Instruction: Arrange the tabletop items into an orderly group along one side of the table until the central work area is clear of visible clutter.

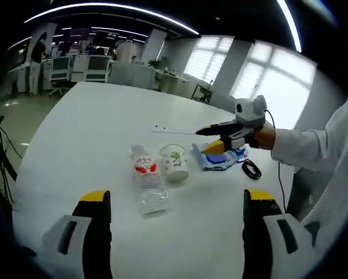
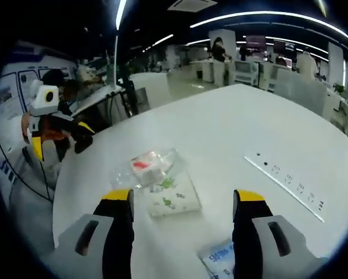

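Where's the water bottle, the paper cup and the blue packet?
bottle (image 1: 147, 177), left gripper view, on its clear body below the red label
cup (image 1: 175, 163), left gripper view, on its printed side
blue packet (image 1: 219, 161), left gripper view, on its blue front, under the right gripper

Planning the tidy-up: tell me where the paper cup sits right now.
In the left gripper view the paper cup stands upright mid-table, right of the lying water bottle and left of the blue packet, under the right gripper.
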